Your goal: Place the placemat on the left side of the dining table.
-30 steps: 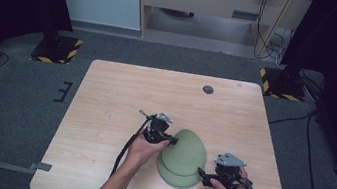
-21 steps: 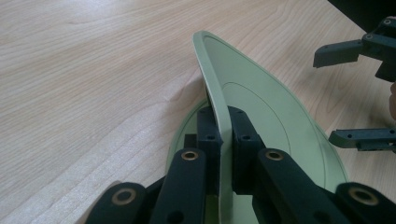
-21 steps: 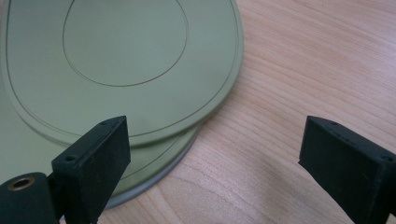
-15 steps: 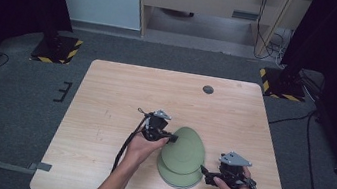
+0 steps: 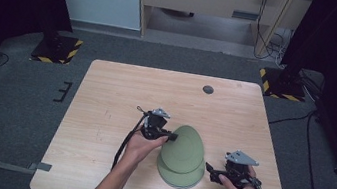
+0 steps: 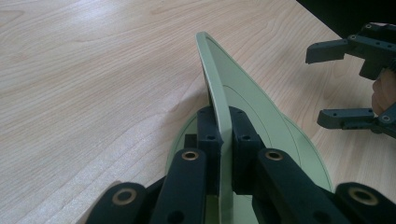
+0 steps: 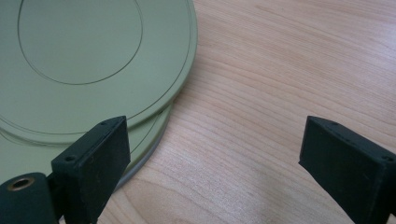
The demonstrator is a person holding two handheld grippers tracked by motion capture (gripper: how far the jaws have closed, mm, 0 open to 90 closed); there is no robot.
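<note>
A stack of pale green plates (image 5: 178, 178) lies on the wooden table (image 5: 115, 101) near its front edge. The top plate (image 5: 184, 146) is tilted up on its left side, its right edge resting on the stack. My left gripper (image 5: 171, 136) is shut on that plate's raised rim; in the left gripper view the pads (image 6: 209, 135) pinch the thin rim of the tilted plate (image 6: 243, 95). My right gripper (image 5: 210, 173) stands open just right of the stack, touching nothing. In the right gripper view, bare wood lies between the jaws of my right gripper (image 7: 215, 142), and the plates (image 7: 84, 60) sit to the left.
A small dark round disc (image 5: 207, 89) sits near the table's far edge. Bare wood stretches left of and beyond the plates. The open right gripper (image 6: 317, 86) appears at the right of the left gripper view. Yellow-and-black stand bases (image 5: 57, 49) flank the table on the floor.
</note>
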